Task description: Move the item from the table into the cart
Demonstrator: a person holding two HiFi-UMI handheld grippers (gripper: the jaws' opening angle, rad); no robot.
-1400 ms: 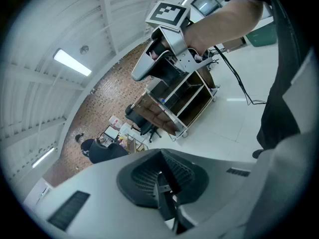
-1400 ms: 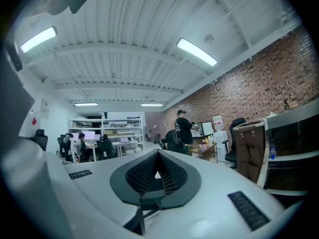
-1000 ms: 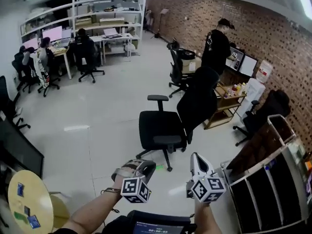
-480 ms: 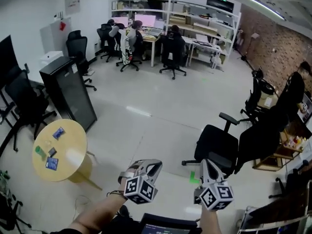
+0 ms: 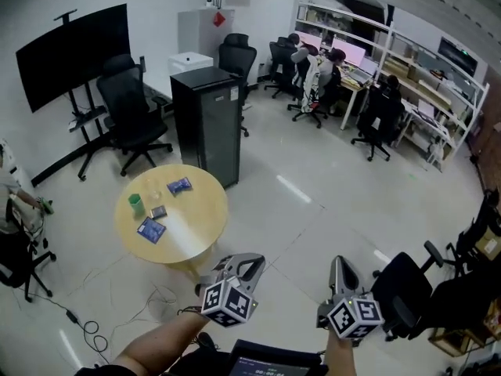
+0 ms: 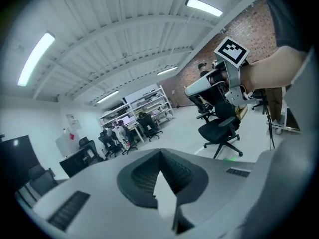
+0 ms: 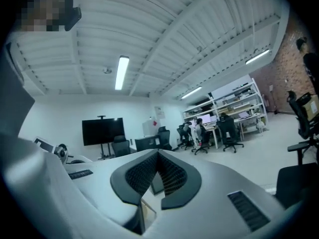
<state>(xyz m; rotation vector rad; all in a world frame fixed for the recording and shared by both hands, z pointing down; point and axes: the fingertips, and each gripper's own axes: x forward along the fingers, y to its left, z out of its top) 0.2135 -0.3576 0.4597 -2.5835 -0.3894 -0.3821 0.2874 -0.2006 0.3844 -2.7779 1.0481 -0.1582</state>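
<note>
Swung round, I now face the yellow surface (image 5: 200, 237) where the blue packet (image 5: 151, 229) lies, left tool (image 5: 247, 263) and right tool (image 5: 342, 268) both clenched empty, so I should open up before reaching.

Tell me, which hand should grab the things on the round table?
Probably the left. The left gripper is on the same side as the round table and nearer it; the right gripper is farther away. Both have jaws together, holding nothing.
</note>
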